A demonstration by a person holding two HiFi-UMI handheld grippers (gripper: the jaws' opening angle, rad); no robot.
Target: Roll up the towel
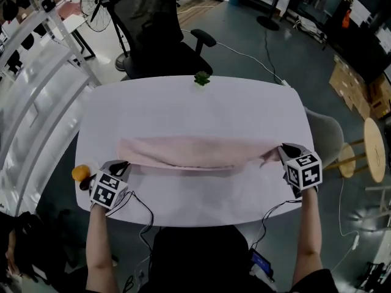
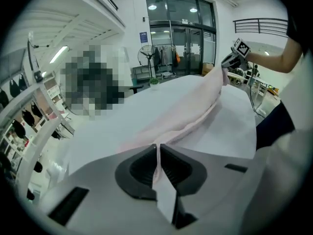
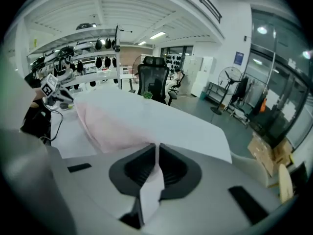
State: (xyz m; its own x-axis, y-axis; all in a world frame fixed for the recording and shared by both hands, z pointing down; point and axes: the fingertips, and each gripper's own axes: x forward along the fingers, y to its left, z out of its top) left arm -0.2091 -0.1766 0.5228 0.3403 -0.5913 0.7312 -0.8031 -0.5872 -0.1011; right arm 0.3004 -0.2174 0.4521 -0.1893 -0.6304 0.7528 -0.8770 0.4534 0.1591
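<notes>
Left hand-held gripper (image 1: pixel 121 166), right hand-held gripper (image 1: pixel 282 152): towel (image 1: pixel 195 152) corners hidden between clamped jaws.

A black office chair (image 1: pixel 160 35) stands top centre behind the white table (image 1: pixel 153 102); a small green plant (image 1: pixel 201 79) sits at its far edge, an orange object (image 1: pixel 80 173) lower left.

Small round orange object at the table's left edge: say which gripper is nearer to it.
Left. The left gripper sits beside the small round orange object, just inward of it. The right gripper is across the white table, holding the far end of the pale pink towel.
</notes>
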